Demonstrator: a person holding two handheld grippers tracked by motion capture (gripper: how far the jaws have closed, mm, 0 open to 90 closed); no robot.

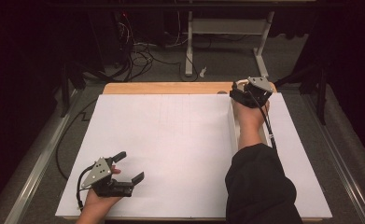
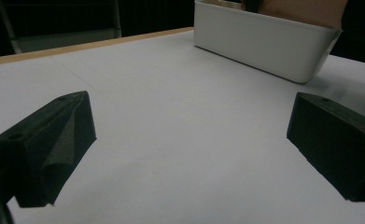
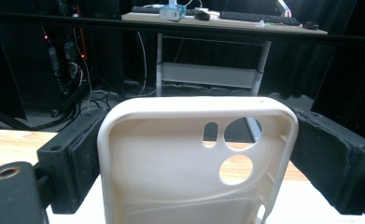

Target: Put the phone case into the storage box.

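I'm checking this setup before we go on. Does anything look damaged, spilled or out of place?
Nothing stands out. The right hand-held gripper holds a cream phone case squarely between its jaws, with no visible cracks. The white bin sits upright on the table. The left hand-held gripper is open with nothing between its jaws.

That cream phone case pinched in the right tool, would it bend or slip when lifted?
The phone case looks like a thin open shell with camera cutouts, so it is probably light and may flex somewhat. The right tool clamps its two side edges, where the smooth-looking surface might slip. Flat-backed, it seems unlikely to roll.
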